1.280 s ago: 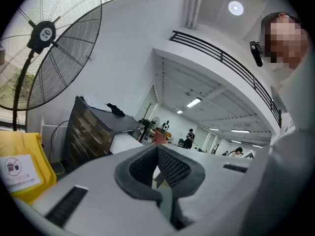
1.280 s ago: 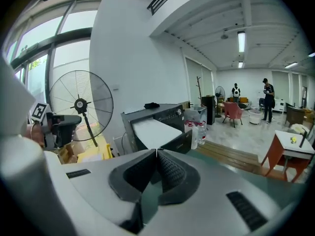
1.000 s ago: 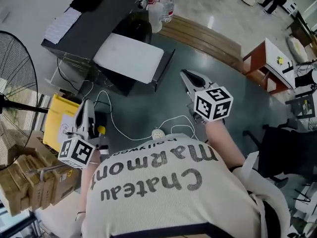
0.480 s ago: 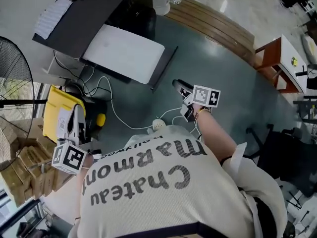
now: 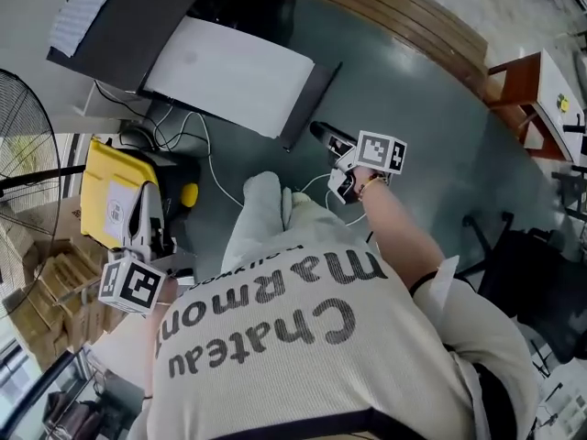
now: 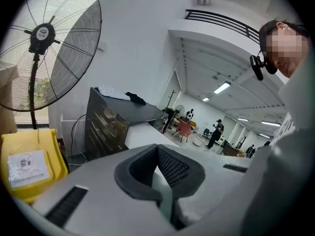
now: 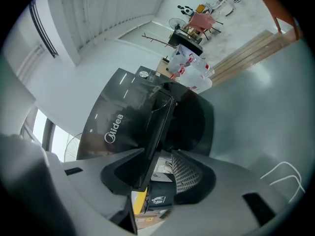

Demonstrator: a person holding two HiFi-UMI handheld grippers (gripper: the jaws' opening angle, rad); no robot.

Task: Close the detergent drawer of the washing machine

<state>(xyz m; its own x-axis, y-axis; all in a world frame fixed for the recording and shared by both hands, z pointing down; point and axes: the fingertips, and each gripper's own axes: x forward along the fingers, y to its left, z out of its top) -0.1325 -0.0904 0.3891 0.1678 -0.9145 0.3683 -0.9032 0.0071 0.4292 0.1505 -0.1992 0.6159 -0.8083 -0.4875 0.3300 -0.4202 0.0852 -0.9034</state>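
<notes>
The dark grey washing machine stands at the upper left of the head view. A wide panel, white on top with a dark edge, juts out of its front. My right gripper sits just off the near corner of that edge. In the right gripper view the machine fills the middle. The panel's dark edge runs down between the jaws of my right gripper; they are opening and the pads do not press on it. My left gripper hangs low at the left, shut and empty.
A standing fan and a yellow bin are left of the machine, with cardboard boxes nearer me. White cables trail over the floor. A wooden platform lies behind, a red-brown table at right. My knee pokes forward.
My right gripper has dropped, rolled over and come up to the panel's corner, with its jaws spreading. The left gripper sank a little. My knee has come into view.
</notes>
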